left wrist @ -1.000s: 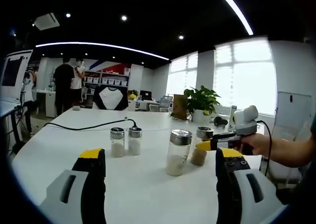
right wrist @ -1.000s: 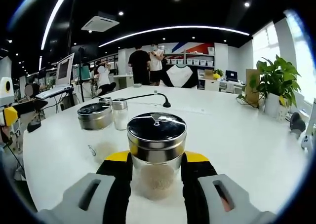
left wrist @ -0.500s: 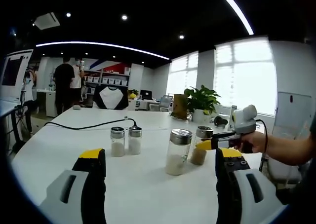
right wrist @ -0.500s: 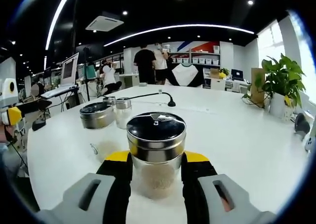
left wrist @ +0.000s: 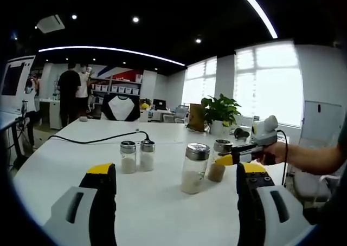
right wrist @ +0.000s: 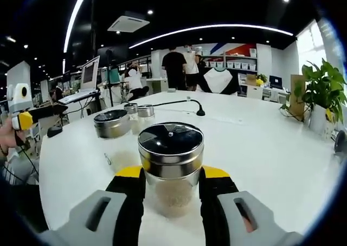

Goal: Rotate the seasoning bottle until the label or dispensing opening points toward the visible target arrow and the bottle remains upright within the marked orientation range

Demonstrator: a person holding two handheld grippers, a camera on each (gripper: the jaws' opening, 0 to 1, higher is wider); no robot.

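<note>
I had my right gripper (right wrist: 172, 183) clamped on the seasoning bottle (right wrist: 171, 167), its jaws pressed to either side of the glass and the bottle upright on the white table (right wrist: 260, 143), so the grasp was done; I judged the turning itself was under way or to come, since I could see no target arrow or label to check it against. My left gripper (left wrist: 176, 181) stood with its jaws apart and holding nothing, the taller jar (left wrist: 194, 168) and two small shakers (left wrist: 136, 156) farther off.
</note>
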